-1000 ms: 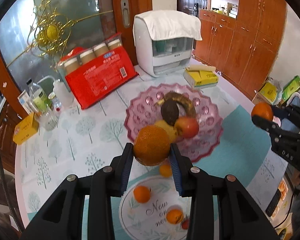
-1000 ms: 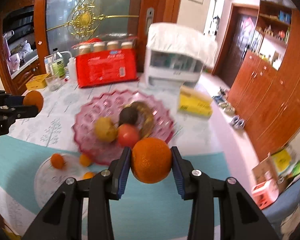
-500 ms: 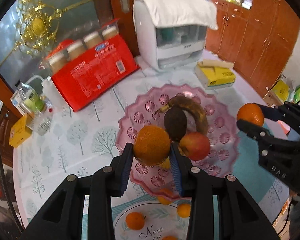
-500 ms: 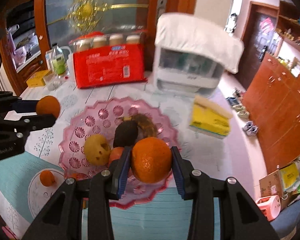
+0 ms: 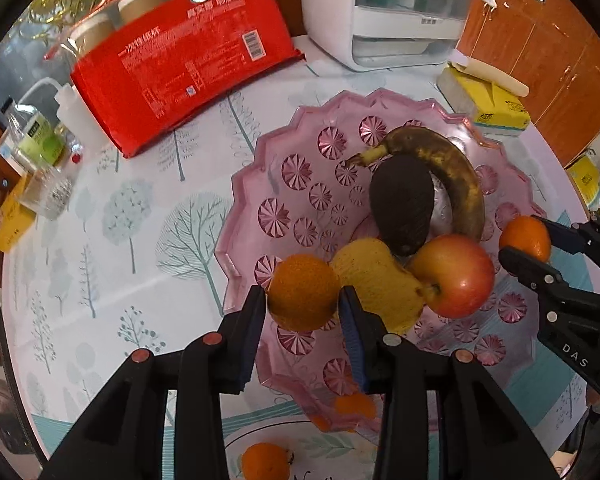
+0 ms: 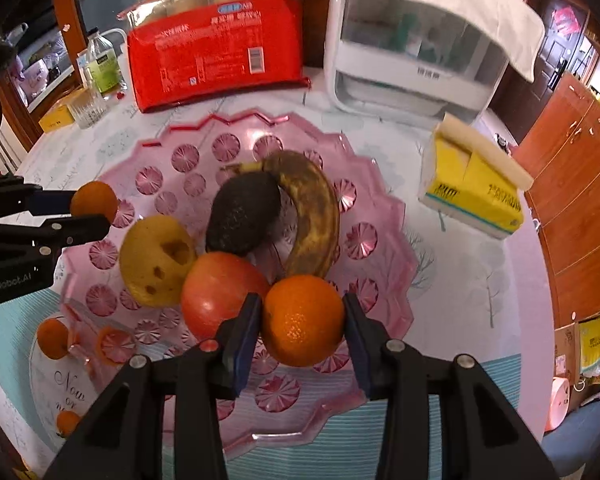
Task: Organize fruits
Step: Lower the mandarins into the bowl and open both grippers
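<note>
Far left of table: red pack of jars [image 5: 180, 60], a clear glass [image 6: 88, 110] and small bottles; well apart from the work.
Left gripper [image 5: 302, 320]: clamped on an orange [image 5: 303, 292], held over the near-left rim of the pink bowl [image 5: 300, 168]. In the right wrist view this same orange [image 6: 94, 202] hangs at the bowl's left edge.
Bowl contents: yellow pear-like fruit [image 5: 374, 280], red apple [image 5: 454, 274], dark avocado [image 5: 402, 206], browned banana [image 5: 448, 172], all bunched centre to right. The left half of the bowl's floor is bare.
Right gripper [image 6: 302, 330]: clamped on a second orange [image 6: 302, 320], over the near rim, just beside the apple [image 6: 220, 294].
Small plate [image 6: 52, 384]: near edge, partly under the bowl's rim, with small oranges [image 6: 52, 338] on it.
Step in hand, my reading: set both oranges into the bowl.
Doing it well: lower each orange until it rests on the bowl before opening. Left one suits the bare patch left of the pear. Right one should go down clear of the apple, so the pile is not nudged. Open slowly; round fruit rolls on a sloped floor.
Hard to tell: whether either orange touches the bowl yet. The plate's fruit count is unclear, since rim and grippers cover part of it. The white appliance [image 6: 416, 60] at the back is blurred.
</note>
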`<state>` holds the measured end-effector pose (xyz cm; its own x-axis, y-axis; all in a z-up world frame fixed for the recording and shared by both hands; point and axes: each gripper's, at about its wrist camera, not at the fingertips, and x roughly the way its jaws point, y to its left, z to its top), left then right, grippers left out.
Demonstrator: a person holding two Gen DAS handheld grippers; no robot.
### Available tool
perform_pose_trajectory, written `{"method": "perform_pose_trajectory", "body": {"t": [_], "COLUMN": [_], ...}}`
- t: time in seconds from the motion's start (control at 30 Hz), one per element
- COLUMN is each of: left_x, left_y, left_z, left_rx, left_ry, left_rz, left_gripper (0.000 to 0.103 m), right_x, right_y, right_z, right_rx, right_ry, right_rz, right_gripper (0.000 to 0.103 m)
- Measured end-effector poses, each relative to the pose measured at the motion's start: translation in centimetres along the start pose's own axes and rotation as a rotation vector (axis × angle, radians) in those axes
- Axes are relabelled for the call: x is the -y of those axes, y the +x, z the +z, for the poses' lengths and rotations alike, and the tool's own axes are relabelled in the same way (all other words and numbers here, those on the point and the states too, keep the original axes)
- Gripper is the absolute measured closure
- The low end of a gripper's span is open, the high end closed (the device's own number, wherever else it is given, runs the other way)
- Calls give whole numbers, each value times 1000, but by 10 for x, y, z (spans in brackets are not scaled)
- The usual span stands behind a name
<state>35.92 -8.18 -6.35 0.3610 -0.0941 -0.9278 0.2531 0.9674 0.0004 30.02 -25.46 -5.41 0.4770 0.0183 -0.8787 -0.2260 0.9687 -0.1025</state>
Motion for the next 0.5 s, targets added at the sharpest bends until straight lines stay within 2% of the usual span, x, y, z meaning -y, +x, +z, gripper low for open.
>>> {"method": "perform_pose_trajectory", "body": {"t": [0.07, 0.17, 0.33, 0.5], "left_x": [-1, 0, 2, -1], "left_y": [1, -5, -16, -30], "left_z": [0, 0, -2, -8], "left_rx": [6, 40, 73, 94], "left_ry": [-7, -9, 5, -26], "left_rz": [-5, 7, -5, -36], "left_gripper": [40, 25, 23, 23], "right_x": [2, 4, 4, -2], "right_y": [1, -2, -10, -19], "right_z": [-1, -1, 2, 1], "right_rx": [5, 25, 54, 73], "right_ry": [12, 28, 51, 54], "right_rz": [19, 29, 45, 43], "right_gripper": [58, 48, 46, 46]}}
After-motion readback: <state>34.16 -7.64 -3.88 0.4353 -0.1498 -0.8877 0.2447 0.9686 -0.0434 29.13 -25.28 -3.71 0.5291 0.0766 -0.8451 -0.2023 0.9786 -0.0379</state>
